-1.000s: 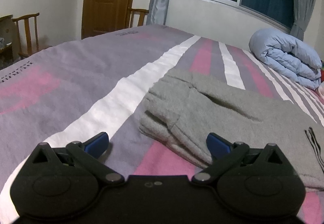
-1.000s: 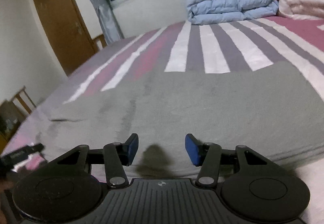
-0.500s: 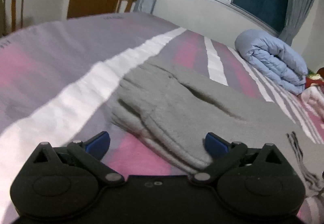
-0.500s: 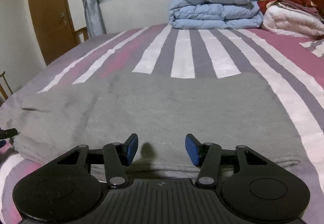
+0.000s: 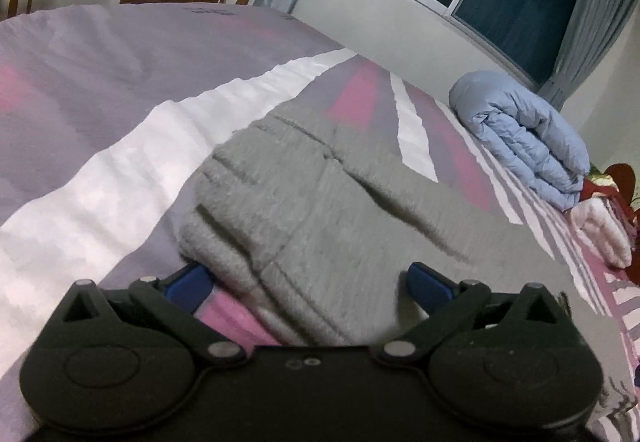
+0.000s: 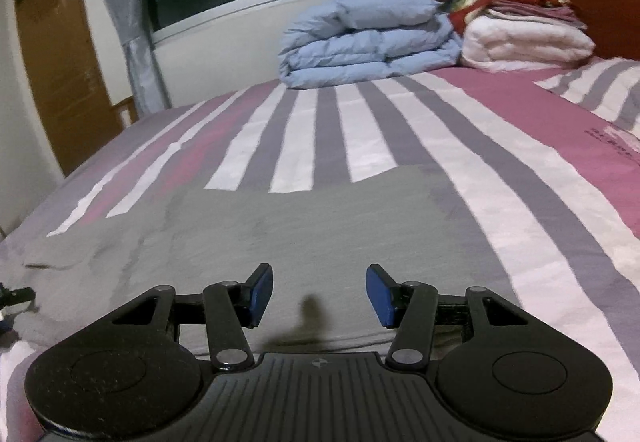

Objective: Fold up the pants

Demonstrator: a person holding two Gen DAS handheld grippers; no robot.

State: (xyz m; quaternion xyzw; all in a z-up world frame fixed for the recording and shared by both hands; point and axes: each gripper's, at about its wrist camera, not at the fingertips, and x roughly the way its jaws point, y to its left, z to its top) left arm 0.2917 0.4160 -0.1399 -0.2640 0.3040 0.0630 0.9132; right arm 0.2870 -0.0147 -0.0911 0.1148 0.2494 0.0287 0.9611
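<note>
Pants [image 5: 320, 210] grey on bedspread [image 6: 520, 130], print illegible; L gripper [image 5: 308, 282], R gripper [image 6: 320, 292] both spread.

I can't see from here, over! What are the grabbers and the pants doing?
Left gripper open, straddling the grey pants' thick end. Right gripper open, low over the pants. Pants flat on striped bed. Nothing in the way.

No print can be read. Dark lettering on the striped bedsheet [image 5: 208, 11] at 12 o'clock, and more on the sheet [image 6: 612, 140] at 3 o'clock, is too blurred to make out.
</note>
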